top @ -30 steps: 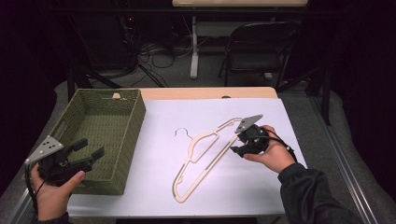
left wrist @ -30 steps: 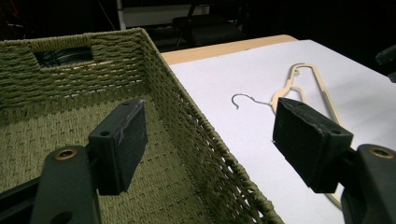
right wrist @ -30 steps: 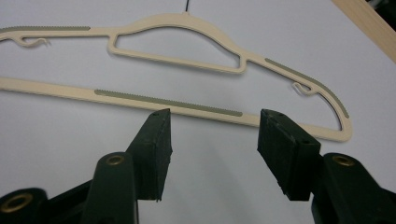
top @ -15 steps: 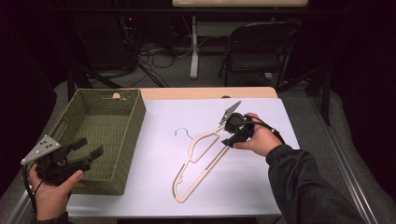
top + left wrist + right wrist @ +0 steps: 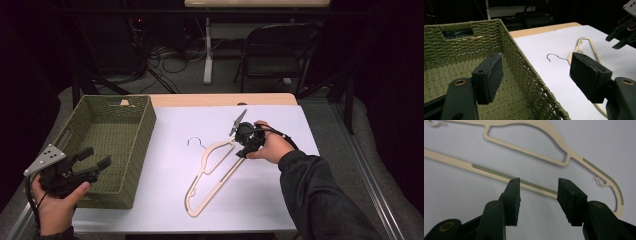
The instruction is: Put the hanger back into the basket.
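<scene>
We note a dark room; light falls from above on the pale worktop, leaving the upper part of the frame black. Shadows are soft and short. In both gripper views the near black jaws blur slightly.

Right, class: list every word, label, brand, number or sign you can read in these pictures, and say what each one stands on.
There is no readable text.
Hanger: plain cream plastic, no print.
Basket: woven green, no label.
Grey plate on the left tongs: small dark dots, no letters.
White table cover: blank.
</scene>
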`<state>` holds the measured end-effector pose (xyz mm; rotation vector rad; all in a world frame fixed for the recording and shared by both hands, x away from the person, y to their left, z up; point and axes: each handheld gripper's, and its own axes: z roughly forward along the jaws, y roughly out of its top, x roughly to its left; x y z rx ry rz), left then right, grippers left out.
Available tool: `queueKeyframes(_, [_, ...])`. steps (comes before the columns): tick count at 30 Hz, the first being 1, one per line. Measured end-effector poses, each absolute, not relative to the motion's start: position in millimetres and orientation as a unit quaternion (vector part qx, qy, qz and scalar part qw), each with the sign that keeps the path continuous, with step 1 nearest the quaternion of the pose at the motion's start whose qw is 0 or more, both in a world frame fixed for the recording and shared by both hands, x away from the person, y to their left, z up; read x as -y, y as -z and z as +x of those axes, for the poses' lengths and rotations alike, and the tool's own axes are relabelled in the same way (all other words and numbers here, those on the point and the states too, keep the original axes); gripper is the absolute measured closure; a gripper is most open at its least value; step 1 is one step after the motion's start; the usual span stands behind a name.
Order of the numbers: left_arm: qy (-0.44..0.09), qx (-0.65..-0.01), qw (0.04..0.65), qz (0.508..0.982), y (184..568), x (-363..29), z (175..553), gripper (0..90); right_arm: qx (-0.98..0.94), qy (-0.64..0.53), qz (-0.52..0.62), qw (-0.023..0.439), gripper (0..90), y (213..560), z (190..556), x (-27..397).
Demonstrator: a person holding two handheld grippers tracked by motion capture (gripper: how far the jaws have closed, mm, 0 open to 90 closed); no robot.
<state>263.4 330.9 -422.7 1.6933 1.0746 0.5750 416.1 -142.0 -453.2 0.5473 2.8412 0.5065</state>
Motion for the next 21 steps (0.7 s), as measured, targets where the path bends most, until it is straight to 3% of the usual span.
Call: queueKeyframes(21, [-0.238,-0.446,0.499,0.704,424.6,-328.6,259.5,26.8,-0.969,-0.158,0.166,0.087,47.4,475.6,431.7,122.0])
